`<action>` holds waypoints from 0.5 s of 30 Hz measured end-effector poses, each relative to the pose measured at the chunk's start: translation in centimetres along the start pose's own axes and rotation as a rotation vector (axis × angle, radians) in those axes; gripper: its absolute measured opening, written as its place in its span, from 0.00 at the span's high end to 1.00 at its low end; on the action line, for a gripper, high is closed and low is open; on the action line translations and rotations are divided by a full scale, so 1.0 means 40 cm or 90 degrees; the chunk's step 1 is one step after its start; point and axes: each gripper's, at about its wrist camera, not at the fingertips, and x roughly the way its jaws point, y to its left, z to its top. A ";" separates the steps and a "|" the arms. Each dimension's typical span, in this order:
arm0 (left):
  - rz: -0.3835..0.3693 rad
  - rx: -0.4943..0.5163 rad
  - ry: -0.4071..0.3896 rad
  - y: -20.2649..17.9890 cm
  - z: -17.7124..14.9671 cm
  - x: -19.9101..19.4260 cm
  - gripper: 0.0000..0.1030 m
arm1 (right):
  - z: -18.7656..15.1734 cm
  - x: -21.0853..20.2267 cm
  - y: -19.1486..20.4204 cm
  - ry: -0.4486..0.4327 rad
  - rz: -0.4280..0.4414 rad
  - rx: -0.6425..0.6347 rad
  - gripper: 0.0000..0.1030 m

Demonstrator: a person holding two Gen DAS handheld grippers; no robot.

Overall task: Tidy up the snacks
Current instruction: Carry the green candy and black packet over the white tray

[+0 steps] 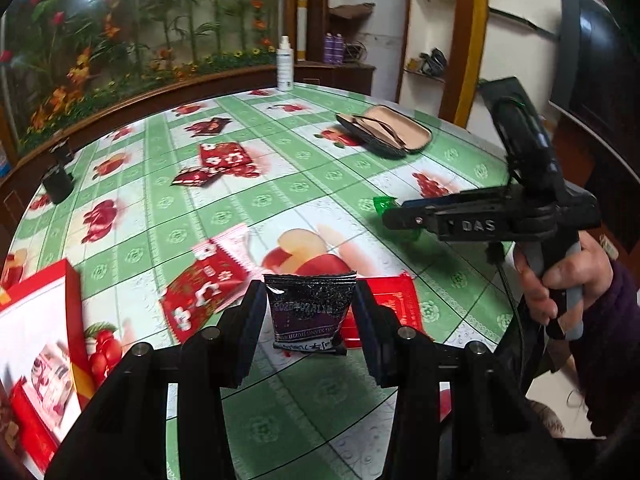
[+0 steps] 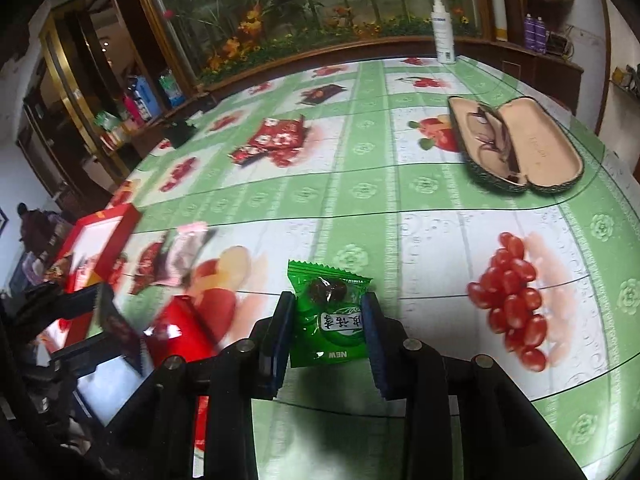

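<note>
Task approx. midway: left gripper (image 1: 310, 312) clamped on black sachet (image 1: 308, 312) at 6 o'clock, right gripper (image 2: 326, 328) clamped on green candy pkt (image 2: 328, 316), red box (image 1: 44, 344) at 8 o'clock, red pkts (image 1: 226, 160) at 11 o'clock still loose on table (image 1: 280, 184).

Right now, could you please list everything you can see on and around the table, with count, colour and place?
Black snack packet: one, held in the left gripper.
Green candy packet: one, held in the right gripper.
Red snack packets: several, mid-table and nearer the box.
Red box: one, open, table's left edge.
Glasses case: one, dark outside and beige inside, open, far right.
Spray bottle: one, white, far edge.
Tablecloth: one, green with fruit prints.
Left gripper: black.
Right gripper: black.
</note>
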 end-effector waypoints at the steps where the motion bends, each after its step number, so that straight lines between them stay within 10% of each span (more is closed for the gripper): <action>1: -0.003 -0.009 0.000 0.009 -0.003 -0.001 0.59 | 0.001 0.000 0.009 -0.001 0.007 -0.001 0.67; 15: 0.014 -0.043 0.059 0.035 -0.060 0.045 0.58 | -0.016 0.034 0.105 0.009 0.036 -0.031 0.67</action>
